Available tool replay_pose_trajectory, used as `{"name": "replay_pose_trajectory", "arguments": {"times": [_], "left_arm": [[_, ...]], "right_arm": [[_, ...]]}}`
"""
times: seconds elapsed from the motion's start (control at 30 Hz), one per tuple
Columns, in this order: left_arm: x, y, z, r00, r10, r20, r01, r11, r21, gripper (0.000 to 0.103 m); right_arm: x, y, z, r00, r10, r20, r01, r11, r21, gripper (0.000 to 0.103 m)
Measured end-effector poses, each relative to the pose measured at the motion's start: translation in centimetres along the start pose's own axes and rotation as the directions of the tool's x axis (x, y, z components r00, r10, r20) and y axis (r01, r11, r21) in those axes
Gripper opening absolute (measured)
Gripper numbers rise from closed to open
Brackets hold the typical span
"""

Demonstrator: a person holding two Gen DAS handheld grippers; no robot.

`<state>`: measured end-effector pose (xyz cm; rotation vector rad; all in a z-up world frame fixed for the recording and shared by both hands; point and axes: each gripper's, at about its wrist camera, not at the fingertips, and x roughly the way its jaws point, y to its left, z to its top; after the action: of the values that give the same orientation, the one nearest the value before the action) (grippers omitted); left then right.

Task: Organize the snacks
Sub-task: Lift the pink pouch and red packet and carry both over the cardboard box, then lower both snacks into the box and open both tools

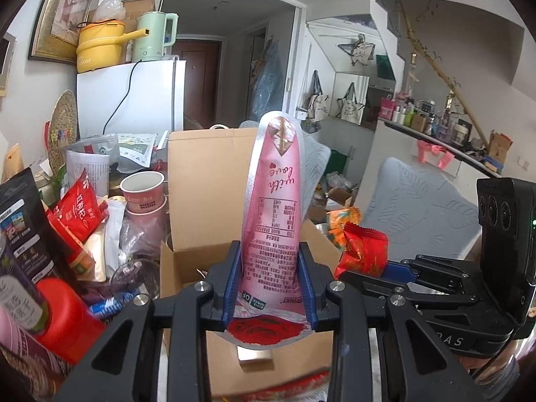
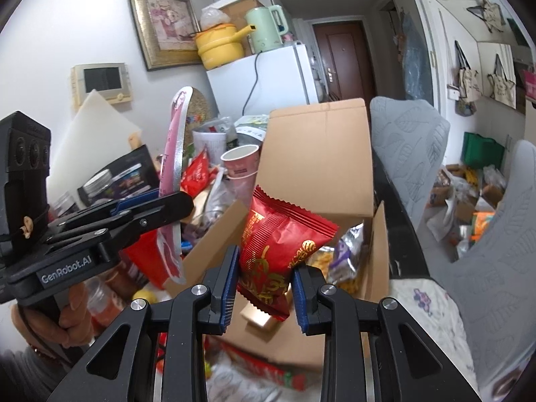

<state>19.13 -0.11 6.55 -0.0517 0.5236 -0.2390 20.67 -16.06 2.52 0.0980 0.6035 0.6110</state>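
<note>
Left gripper (image 1: 269,281) clamps tall pink snack pouch (image 1: 273,201) near its lower end, pouch upright above open cardboard box (image 1: 201,174). Right gripper (image 2: 263,288) pinches red snack packet (image 2: 278,251), tilted, over same box; more snack bags inside. Stacked pink paper cups (image 1: 142,189) left of box, white fridge (image 1: 130,100) behind

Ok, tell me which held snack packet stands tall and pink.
The pink packet in the left gripper; the right gripper holds a short red packet.
</note>
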Motion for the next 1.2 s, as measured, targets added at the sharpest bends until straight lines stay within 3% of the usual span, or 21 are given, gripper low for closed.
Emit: {"name": "replay_pose_trajectory", "arguments": {"times": [0.33,0.63,1.03,1.2], "left_arm": [[6.4,1.7,-0.4,0.992,0.081,-0.100,-0.082,0.997,-0.004,0.031],[10.8,2.6,-1.5,0.969,0.124,-0.216,-0.131,0.991,-0.018,0.032],[14.8,2.7,-3.1,0.916,0.214,-0.339,-0.217,0.976,0.031,0.035],[16.0,3.1,-4.2,0.884,0.248,-0.397,-0.248,0.967,0.052,0.046]], "right_arm": [[5.6,-2.2,1.2,0.996,-0.068,-0.054,0.068,0.998,-0.010,0.029],[9.2,-3.7,0.6,0.985,-0.124,-0.119,0.124,0.992,-0.013,0.029],[13.4,-4.0,-0.5,0.952,-0.186,-0.245,0.177,0.982,-0.058,0.030],[14.1,-4.0,-1.1,0.935,-0.216,-0.281,0.202,0.976,-0.076,0.032]]}}
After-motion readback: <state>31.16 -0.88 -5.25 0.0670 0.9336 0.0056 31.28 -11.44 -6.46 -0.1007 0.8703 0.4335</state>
